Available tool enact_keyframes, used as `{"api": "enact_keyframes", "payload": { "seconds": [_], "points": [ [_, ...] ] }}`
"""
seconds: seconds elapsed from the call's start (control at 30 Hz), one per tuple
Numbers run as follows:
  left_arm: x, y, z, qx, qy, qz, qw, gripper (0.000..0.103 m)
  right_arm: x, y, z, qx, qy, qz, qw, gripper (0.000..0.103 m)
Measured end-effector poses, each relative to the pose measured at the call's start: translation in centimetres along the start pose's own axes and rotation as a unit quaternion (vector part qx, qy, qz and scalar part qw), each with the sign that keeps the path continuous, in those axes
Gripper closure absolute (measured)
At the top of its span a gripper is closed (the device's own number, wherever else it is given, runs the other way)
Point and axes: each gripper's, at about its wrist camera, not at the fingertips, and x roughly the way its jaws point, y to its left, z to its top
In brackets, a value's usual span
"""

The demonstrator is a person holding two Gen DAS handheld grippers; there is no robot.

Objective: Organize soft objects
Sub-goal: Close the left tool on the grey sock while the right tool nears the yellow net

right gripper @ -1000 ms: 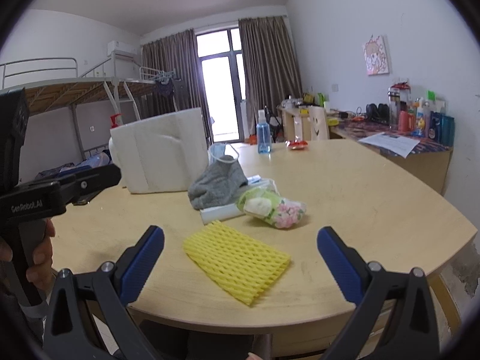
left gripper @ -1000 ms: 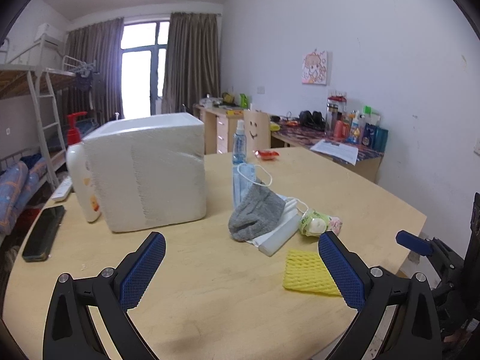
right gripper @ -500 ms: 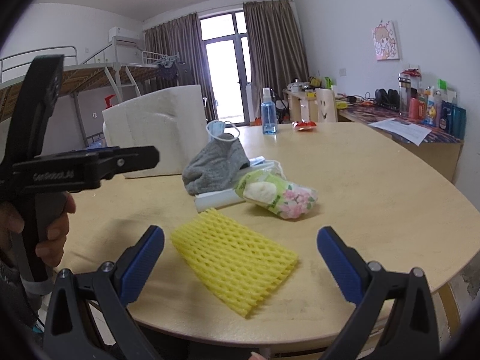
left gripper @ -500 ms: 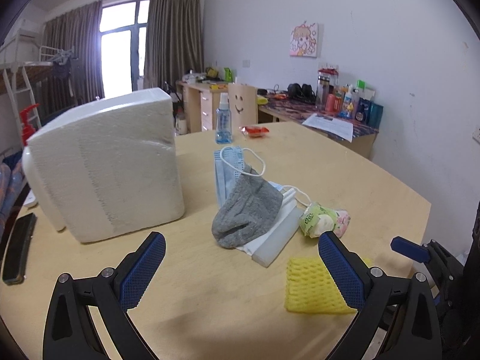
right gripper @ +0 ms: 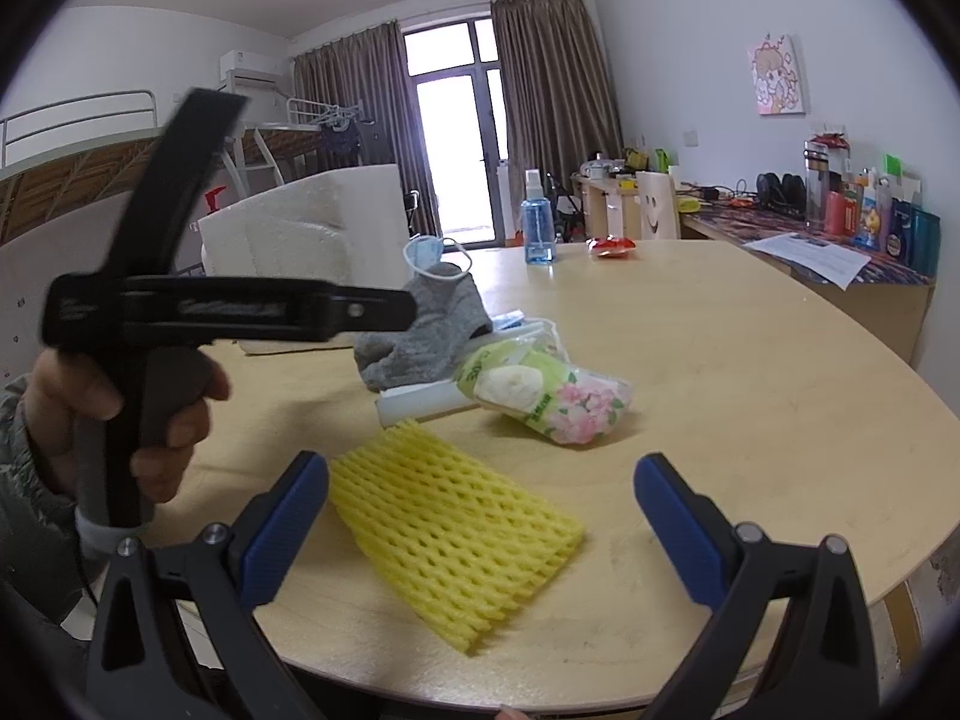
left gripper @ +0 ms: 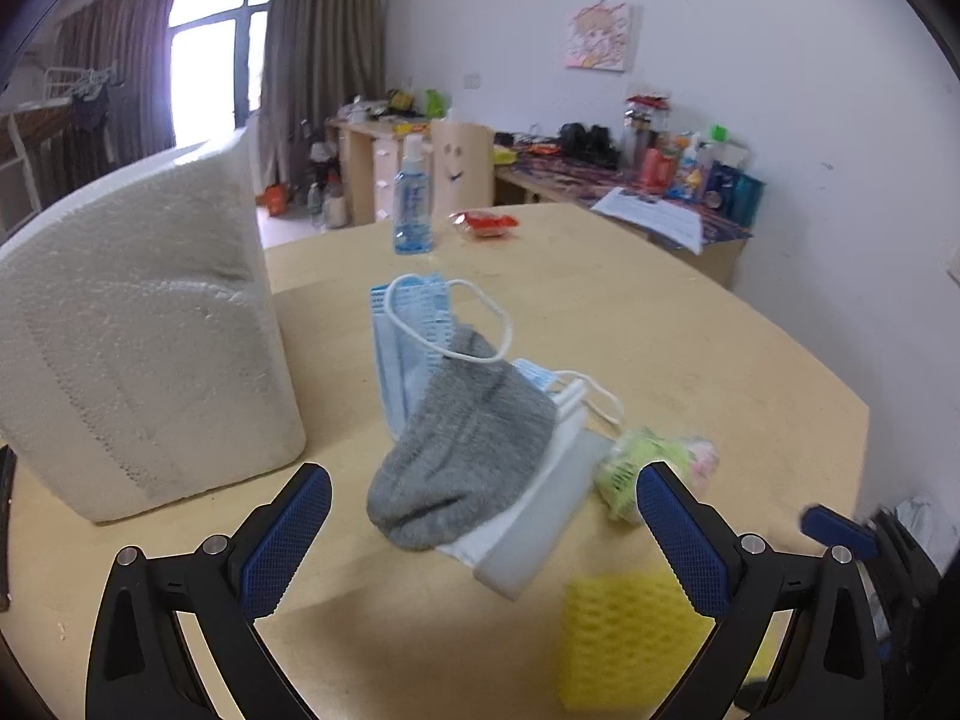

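A grey sock (left gripper: 468,450) (right gripper: 432,330) lies draped over a blue face mask (left gripper: 408,336) (right gripper: 423,252) and a white foam strip (left gripper: 534,522) (right gripper: 420,402) in the middle of the round wooden table (left gripper: 690,330) (right gripper: 750,372). Beside them are a floral tissue pack (right gripper: 540,390) (left gripper: 636,468) and a yellow foam net (right gripper: 456,534) (left gripper: 624,642). My left gripper (left gripper: 483,531) is open, just short of the sock. My right gripper (right gripper: 483,525) is open, its fingers either side of the net.
A big white foam box (left gripper: 138,336) (right gripper: 300,234) stands at the table's left. A blue spray bottle (left gripper: 413,204) (right gripper: 537,225) and a red wrapper (left gripper: 485,222) (right gripper: 612,246) lie farther back. A cluttered desk (right gripper: 840,228) runs along the right wall. A hand (right gripper: 120,414) holds the left tool.
My left gripper has moved forward and right toward the sock pile, which now looms larger. The right gripper has come nearer the yellow net; the left tool swung further into its view.
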Motion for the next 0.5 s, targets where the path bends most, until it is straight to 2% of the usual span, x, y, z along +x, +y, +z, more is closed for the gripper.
{"api": "enact_keyframes", "payload": {
  "seconds": [0.07, 0.17, 0.23, 0.4, 0.5],
  "points": [
    [0.7, 0.1, 0.4, 0.002, 0.004, -0.003, 1.0, 0.003, 0.2, -0.1, 0.0, 0.0, 0.002, 0.002, 1.0, 0.0],
    [1.6, 0.5, 0.5, -0.002, 0.01, -0.01, 0.9999, 0.011, 0.4, 0.0, 0.0, -0.003, 0.006, 0.001, 1.0, 0.0],
    [2.2, 0.7, 0.4, -0.001, 0.016, -0.015, 0.9998, 0.021, 0.5, 0.0, 0.0, -0.006, 0.007, -0.001, 1.0, 0.0],
    [2.6, 0.7, 0.3, 0.014, 0.021, -0.029, 0.9993, 0.038, 1.0, -0.2, 0.2, -0.007, 0.013, -0.004, 1.0, 0.0],
    [2.9, 0.9, 0.2, 0.016, 0.021, -0.032, 0.9991, 0.04, 1.3, 0.0, 0.2, -0.011, 0.018, -0.003, 1.0, 0.0]
  ]
}}
